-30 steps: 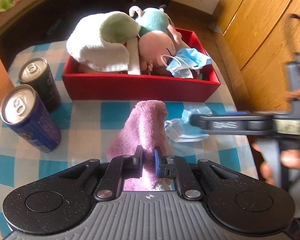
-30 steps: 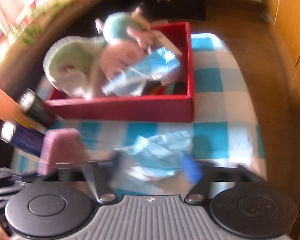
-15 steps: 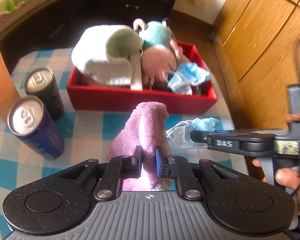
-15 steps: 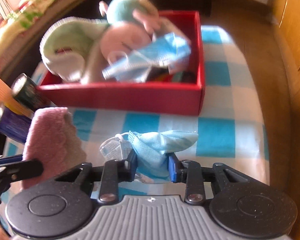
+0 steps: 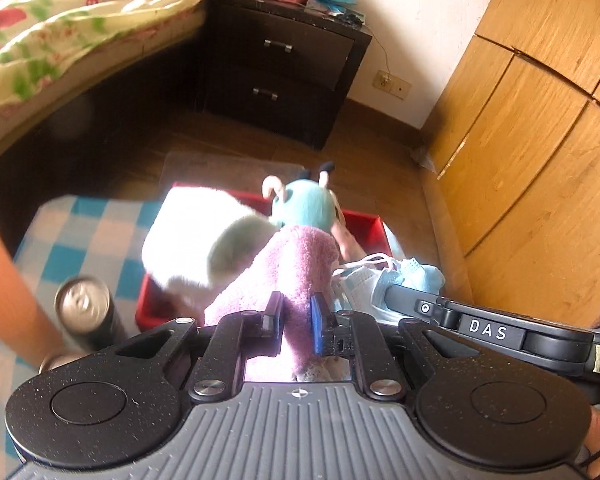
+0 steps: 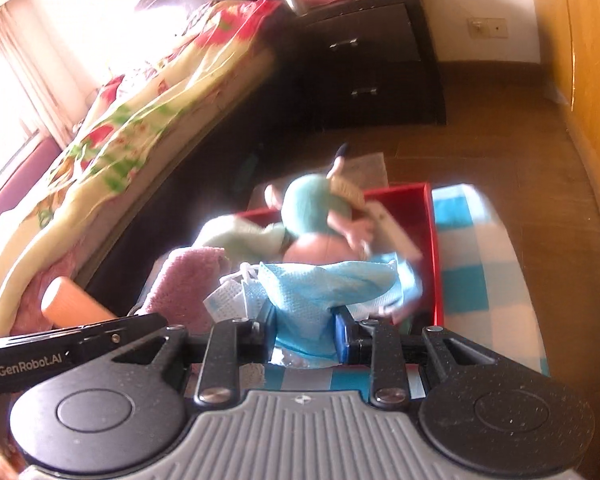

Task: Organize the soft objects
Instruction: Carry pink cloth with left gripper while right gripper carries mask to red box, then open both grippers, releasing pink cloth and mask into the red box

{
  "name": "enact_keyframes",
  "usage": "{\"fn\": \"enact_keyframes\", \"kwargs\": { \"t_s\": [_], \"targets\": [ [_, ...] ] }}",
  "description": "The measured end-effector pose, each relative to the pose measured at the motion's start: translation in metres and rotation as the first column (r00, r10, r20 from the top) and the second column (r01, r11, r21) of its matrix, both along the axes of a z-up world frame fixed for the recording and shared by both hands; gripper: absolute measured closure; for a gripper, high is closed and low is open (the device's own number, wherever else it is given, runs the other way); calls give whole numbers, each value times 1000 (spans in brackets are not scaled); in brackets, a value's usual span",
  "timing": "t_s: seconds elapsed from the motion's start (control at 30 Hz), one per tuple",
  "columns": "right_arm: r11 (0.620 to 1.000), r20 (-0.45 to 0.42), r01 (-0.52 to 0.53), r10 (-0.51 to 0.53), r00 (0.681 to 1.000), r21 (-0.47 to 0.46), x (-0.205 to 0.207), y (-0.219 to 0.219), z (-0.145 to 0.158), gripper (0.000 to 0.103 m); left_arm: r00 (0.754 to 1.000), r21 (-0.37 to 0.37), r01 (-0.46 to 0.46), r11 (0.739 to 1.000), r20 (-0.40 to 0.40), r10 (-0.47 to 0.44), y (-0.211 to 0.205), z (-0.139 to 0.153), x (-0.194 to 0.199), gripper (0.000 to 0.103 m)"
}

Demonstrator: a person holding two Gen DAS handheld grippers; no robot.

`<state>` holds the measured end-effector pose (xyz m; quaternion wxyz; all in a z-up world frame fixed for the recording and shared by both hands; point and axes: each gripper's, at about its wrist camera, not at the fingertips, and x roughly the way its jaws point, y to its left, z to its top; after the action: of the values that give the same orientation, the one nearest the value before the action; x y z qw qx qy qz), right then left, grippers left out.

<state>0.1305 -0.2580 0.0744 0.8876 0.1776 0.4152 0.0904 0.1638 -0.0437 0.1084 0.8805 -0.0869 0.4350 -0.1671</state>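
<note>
A bed (image 6: 112, 128) with a flowered yellow-green cover fills the far left of the room, and a dark two-drawer nightstand (image 5: 284, 68) stands beside it against the far wall, while wooden cupboard doors (image 5: 540, 120) run down the right side. Nearer lies a table under a blue-and-white checked cloth (image 6: 480, 264), and on it sits a red box (image 6: 432, 248) whose far rim and right wall show around its load. Inside the box a white and pale green plush (image 5: 204, 248) takes the left part, with a teal-headed plush doll (image 5: 308, 208) just to its right, its pinkish body visible in the right wrist view; motion blur softens both. An orange cylinder (image 5: 4, 280) stands at the near left edge of the table, and a dark drink can (image 5: 86, 312) with a silver top stands just right of it, left of the box. The left gripper (image 5: 296, 318) has its two fingers closed tight on a pink towel (image 5: 296, 264), which stands up from between them and hangs in front of the box, raised off the cloth. The right gripper (image 6: 302, 334) is clamped likewise on a light blue face mask (image 6: 324, 284), the crumpled fabric fanning out above the fingers over the near part of the box, with white ear loops trailing to the left. In the left wrist view the right tool's finger, marked DAS, reaches in from the right with the mask (image 5: 400, 280) at its tip, just beside the towel.
</note>
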Motion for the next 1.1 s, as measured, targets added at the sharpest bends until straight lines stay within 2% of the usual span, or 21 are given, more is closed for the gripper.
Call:
{"fn": "enact_keyframes", "kwargs": {
  "t_s": [0.17, 0.23, 0.37, 0.43, 0.53, 0.57, 0.6, 0.67, 0.73, 0.8, 0.93, 1.1],
  "targets": [
    [999, 1, 31, -31, 1000, -28, 27, -3, -5, 96, 1000, 25, -2, 1000, 3, 2, -14, -10, 25, 90],
    [998, 3, 34, -34, 999, -54, 34, -4, -9, 96, 1000, 54, -6, 999, 5, 6, -20, -17, 34, 90],
    [994, -5, 38, -38, 999, -106, 44, -2, -19, 96, 1000, 65, -19, 998, 7, 18, -22, -28, 46, 90],
    [990, -4, 37, -38, 999, -134, 50, -1, -26, 96, 1000, 89, -21, 996, 16, 19, -26, -35, 51, 87],
    [990, -17, 52, -54, 998, -128, 56, -3, -36, 92, 1000, 116, -20, 993, -4, 20, -27, -48, 55, 79],
    [990, -34, 45, -49, 998, -130, 58, -3, -39, 86, 1000, 117, -18, 993, -10, 19, -27, -50, 56, 75],
    [990, -43, 37, -43, 998, -135, 59, -2, -41, 80, 1000, 117, -23, 993, -12, 25, -25, -51, 55, 72],
    [988, -43, 41, -48, 998, -150, 56, -1, -41, 77, 999, 109, -35, 993, -9, 36, -20, -48, 53, 70],
    [986, -43, 40, -47, 998, -162, 52, 0, -38, 77, 999, 93, -39, 995, -1, 40, -16, -41, 49, 69],
    [985, -37, 60, -67, 997, -164, 47, -3, -33, 75, 999, 86, -41, 995, 11, 40, -13, -34, 43, 62],
    [984, -22, 74, -78, 997, -160, 35, -6, -18, 72, 999, 109, -28, 994, 22, 25, -14, -27, 31, 61],
    [973, -3, 58, -60, 998, -222, 23, 5, -5, 72, 999, 141, -30, 990, 21, 27, -12, -24, 22, 61]
  ]
}}
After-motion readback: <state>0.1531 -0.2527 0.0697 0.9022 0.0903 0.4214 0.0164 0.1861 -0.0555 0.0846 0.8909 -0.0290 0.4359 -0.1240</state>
